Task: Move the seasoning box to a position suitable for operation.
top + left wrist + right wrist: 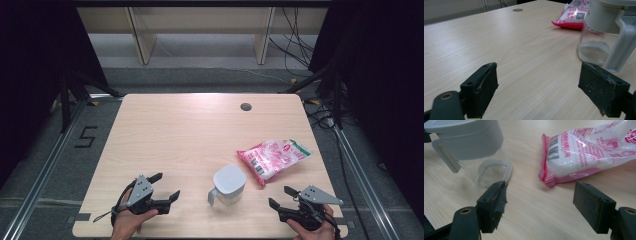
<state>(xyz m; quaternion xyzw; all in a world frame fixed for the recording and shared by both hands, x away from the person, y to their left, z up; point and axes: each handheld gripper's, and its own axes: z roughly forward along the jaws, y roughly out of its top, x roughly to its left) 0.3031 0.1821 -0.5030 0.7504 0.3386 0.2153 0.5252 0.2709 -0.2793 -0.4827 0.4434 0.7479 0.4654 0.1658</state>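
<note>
Two grippers, left gripper (165, 186) and right gripper (281, 196), I held spread wide, empty.
Between them stood the lidded jar (228, 185); the pink bag (273, 157) lay just beyond on the pale wooden surface (180, 135).

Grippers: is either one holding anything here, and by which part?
Nothing is held. The left gripper and right gripper are both open over bare table, apart from the jar and the bag.

Wooden tabletop (190, 135) under the lights, and near its front edge stands a clear jug (228, 185) with a white lid, handle turned left. Just beyond it to the right lies a pink and white bag (273, 158), flat on the wood. Left tool (166, 186) sits low at the front, jaws spread. Right tool (282, 196) mirrors it, jaws apart, close to the jug.
</note>
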